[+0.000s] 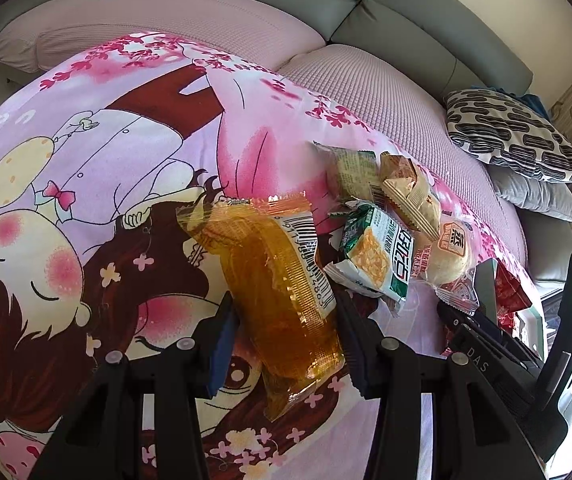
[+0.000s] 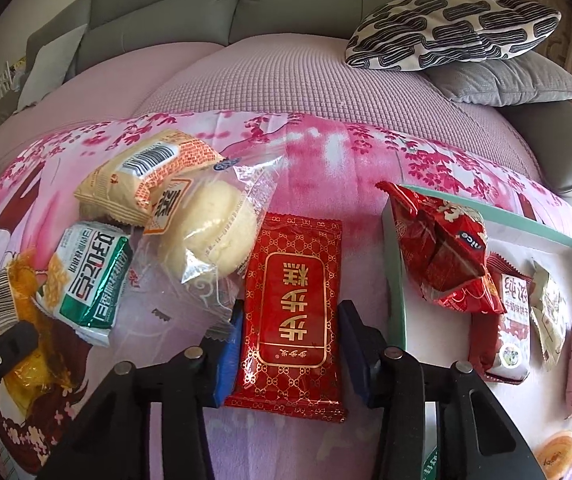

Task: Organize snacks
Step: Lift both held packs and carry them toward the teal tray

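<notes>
At the right wrist view's lower right, the orange round snack point(image 2: 558, 447) is cut by the edge; the tray point(image 2: 395, 280) hides behind red packets.

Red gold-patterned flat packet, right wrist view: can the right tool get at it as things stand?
Probably yes. The red gold-patterned flat packet already lies between the open fingers of the right tool, nothing on top; the clear-wrapped bun only borders its left edge.

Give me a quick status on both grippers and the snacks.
Left gripper open around orange packet. Right gripper open around red packet. Tray right, nothing blocking.
</notes>
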